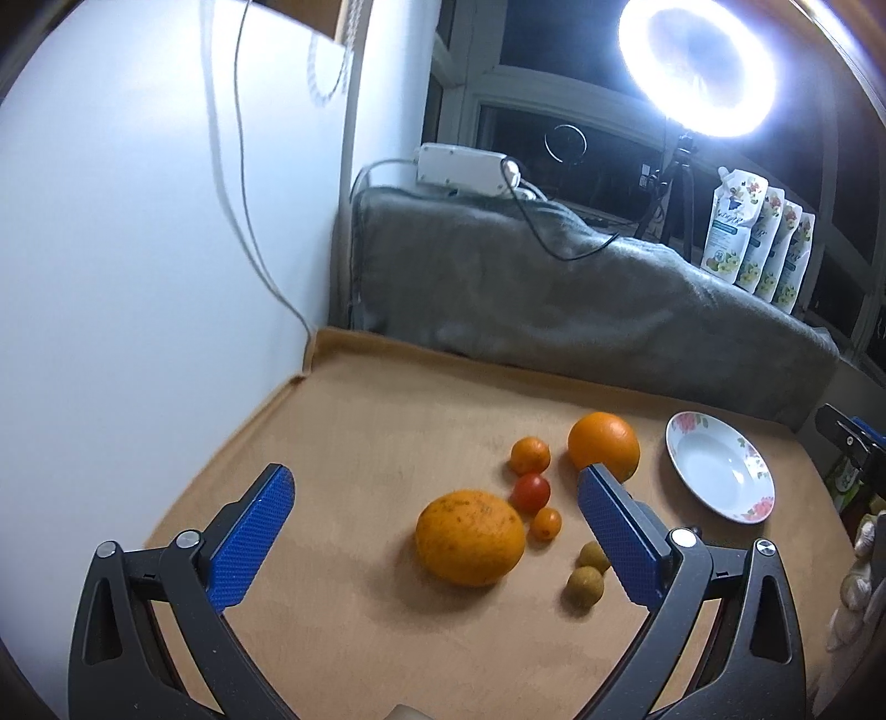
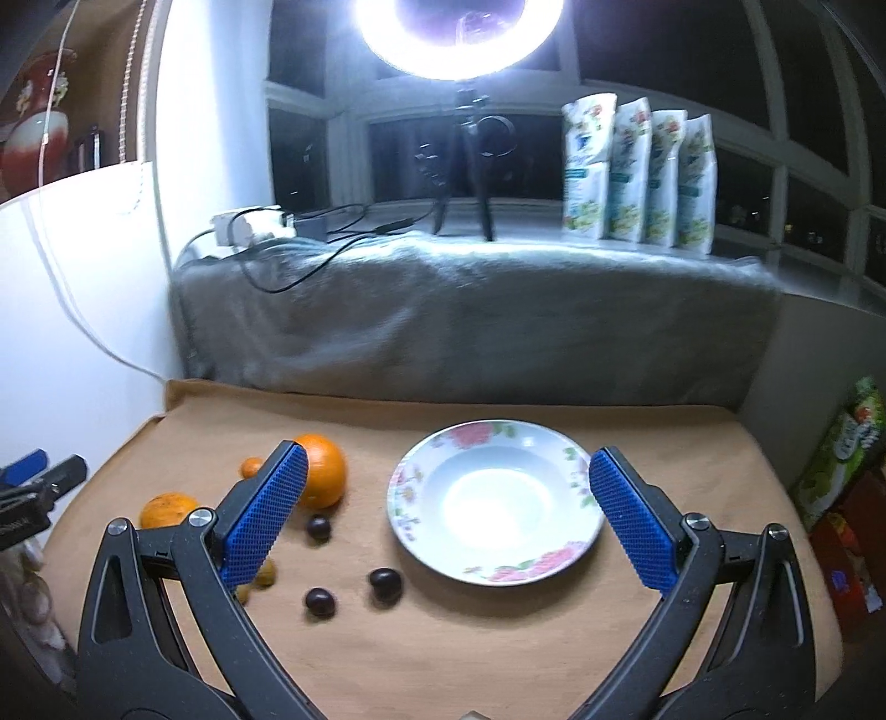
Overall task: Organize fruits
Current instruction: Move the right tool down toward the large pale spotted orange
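Observation:
A speckled orange (image 1: 470, 537) lies on the tan mat between the wide-open fingers of my left gripper (image 1: 434, 512), which hovers above it. Behind it sit a red cherry tomato (image 1: 530, 492), a small orange tomato (image 1: 547, 523), a small mandarin (image 1: 530, 455) and a smooth orange (image 1: 603, 446). Two greenish-brown fruits (image 1: 584, 587) lie by the right finger. My right gripper (image 2: 448, 498) is open, empty, above the floral plate (image 2: 493, 570), which holds nothing. In the right wrist view three dark round fruits (image 2: 383, 584) lie left of the plate, near the smooth orange (image 2: 324, 471).
A grey blanket (image 1: 554, 293) covers the ledge behind the mat. A lit ring light on a tripod (image 2: 459, 33), a power strip with cables (image 1: 465, 169) and several refill pouches (image 2: 637, 171) stand on it. A white wall (image 1: 138, 249) bounds the left side; boxes (image 2: 841, 454) stand at right.

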A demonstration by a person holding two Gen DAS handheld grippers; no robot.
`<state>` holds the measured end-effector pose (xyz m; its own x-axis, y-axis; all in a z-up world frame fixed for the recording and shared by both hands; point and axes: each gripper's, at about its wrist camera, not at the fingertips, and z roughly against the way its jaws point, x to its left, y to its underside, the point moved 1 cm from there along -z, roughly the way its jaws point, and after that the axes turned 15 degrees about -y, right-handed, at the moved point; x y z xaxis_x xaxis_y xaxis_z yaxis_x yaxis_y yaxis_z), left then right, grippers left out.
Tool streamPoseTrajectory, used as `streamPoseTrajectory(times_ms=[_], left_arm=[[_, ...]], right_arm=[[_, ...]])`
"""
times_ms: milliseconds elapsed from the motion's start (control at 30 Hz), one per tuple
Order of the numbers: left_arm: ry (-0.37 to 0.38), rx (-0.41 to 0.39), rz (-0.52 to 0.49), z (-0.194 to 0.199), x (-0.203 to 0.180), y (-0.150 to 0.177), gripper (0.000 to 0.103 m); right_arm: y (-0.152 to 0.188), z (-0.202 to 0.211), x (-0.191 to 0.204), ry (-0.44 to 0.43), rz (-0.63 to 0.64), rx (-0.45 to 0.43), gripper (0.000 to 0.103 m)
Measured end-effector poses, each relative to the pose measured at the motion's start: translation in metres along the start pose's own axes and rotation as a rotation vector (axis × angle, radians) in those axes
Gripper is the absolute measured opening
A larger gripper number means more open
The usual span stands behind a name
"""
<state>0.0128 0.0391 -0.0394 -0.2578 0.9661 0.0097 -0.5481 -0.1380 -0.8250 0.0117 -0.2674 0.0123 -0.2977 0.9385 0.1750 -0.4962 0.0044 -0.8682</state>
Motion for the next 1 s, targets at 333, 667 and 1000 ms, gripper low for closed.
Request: streamPoseTrajectory(times_ms=[333,667,1000], left_arm=[[0.040,0.100,0.025,-0.021,0.016,0.022,0.093],[0.118,0.200,0.018,-0.040,0.011,0.048,0.084],[0.166,0.255,0.020,-0.056,0.004,0.057,0.081]], right_arm=[[0.004,-0.042,0.023,-0.180,-0.023,0.121,0.103],[0.015,-0.098,0.057,-0.412,-0.049,0.314,0.096],[0.030,-0.154,0.092,-0.585,-0.093,0.498,0.088]])
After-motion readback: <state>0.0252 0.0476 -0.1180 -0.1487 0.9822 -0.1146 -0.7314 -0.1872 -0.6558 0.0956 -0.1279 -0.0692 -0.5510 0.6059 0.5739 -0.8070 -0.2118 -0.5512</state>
